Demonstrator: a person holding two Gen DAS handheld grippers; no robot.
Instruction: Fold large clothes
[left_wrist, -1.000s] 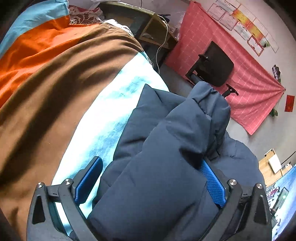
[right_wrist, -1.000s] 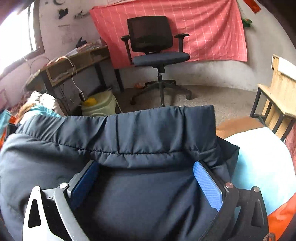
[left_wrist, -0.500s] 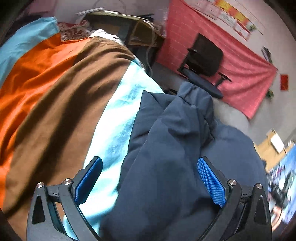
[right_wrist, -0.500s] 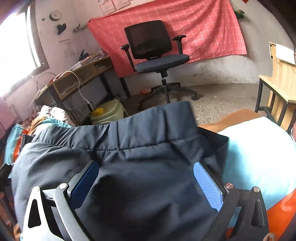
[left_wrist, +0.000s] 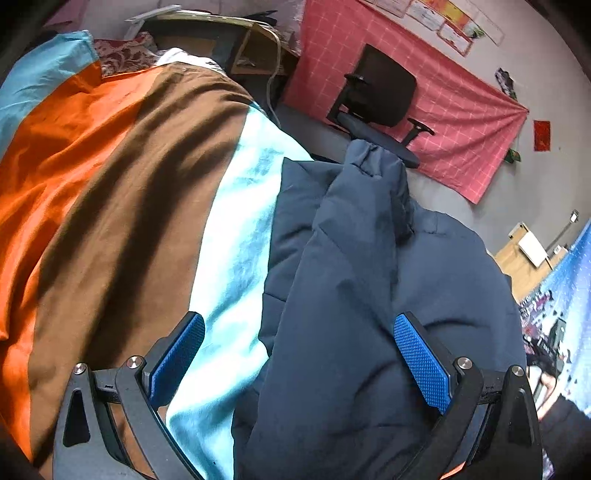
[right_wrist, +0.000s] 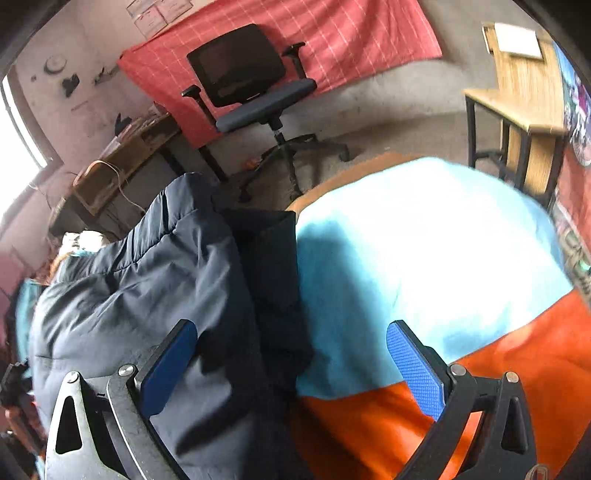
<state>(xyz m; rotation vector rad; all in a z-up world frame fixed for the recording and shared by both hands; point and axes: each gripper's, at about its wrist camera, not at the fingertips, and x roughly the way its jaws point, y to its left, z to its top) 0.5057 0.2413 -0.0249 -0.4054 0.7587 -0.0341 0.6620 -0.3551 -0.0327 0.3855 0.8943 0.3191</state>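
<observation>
A puffy navy quilted jacket (left_wrist: 362, 295) lies bunched on a striped bedspread (left_wrist: 122, 206); left gripper (left_wrist: 299, 362) and right gripper (right_wrist: 291, 365) spread wide, holding nothing, the jacket's lower edge cut off.

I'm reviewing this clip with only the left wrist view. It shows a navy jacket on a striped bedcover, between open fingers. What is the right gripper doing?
Observer: The right gripper is open, with its jaws wide apart and gripping nothing.
Operator: Is it over the jacket?
Observer: Only half. One finger is over the navy jacket, and the other is over the bedcover.
Operator: What is past the bed on that side?
Observer: The office chair stands on its wheeled base on the floor, apart from the bed.
</observation>
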